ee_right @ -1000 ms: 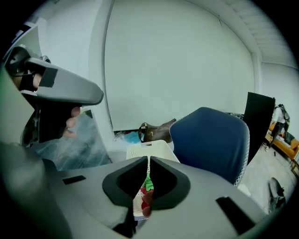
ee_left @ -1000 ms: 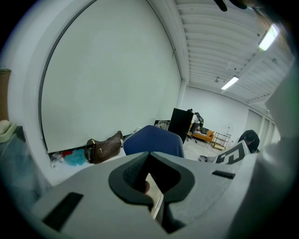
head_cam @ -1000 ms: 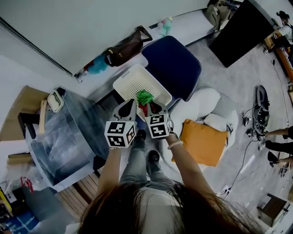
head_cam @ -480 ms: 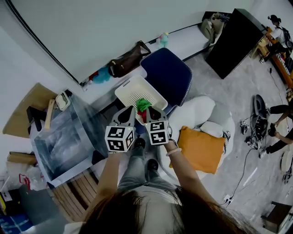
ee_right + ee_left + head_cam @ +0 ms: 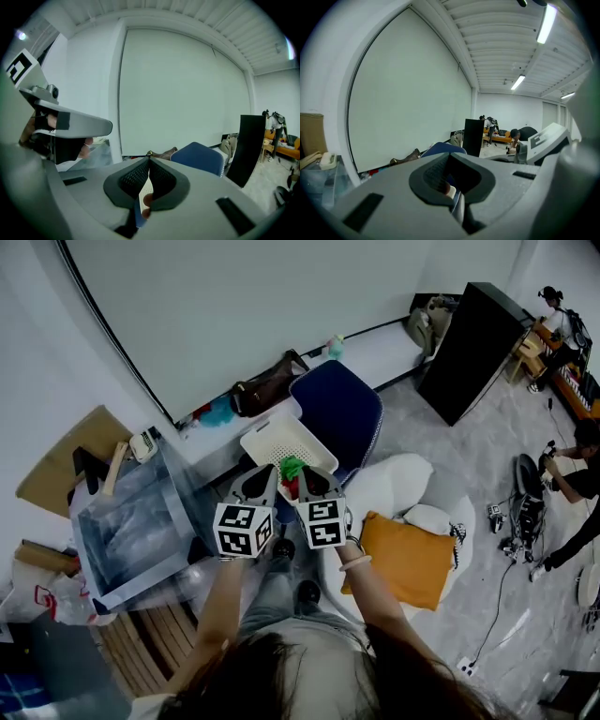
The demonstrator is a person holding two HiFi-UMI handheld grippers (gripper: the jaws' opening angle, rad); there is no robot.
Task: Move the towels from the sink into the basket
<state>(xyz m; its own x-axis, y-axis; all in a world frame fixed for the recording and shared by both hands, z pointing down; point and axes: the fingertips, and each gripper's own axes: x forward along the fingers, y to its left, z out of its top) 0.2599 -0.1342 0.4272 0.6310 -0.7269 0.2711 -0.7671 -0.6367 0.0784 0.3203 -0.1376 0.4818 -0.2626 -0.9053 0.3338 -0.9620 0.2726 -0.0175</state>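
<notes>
A white perforated basket (image 5: 274, 440) stands on the floor ahead of me. A green towel (image 5: 292, 467) and a red towel (image 5: 292, 487) lie at its near corner. My left gripper (image 5: 266, 472) and right gripper (image 5: 308, 471) hang side by side just above that corner, the towels showing between them. Both point at the basket, and nothing is gripped in either. In the left gripper view the left gripper (image 5: 449, 154) has its tips together. In the right gripper view the right gripper (image 5: 149, 160) is also shut. The clear-walled sink tub (image 5: 111, 565) stands to my left.
A blue chair (image 5: 339, 409) stands right behind the basket, with a brown bag (image 5: 268, 386) against the wall. An orange cushion (image 5: 394, 561) and white beanbag (image 5: 405, 486) lie to the right. A black cabinet (image 5: 469, 348) and people (image 5: 574, 474) are at far right.
The head view has tipped upward, showing more wall and less floor. Both grippers stay side by side over the basket's near corner, and the towels lie where they were.
</notes>
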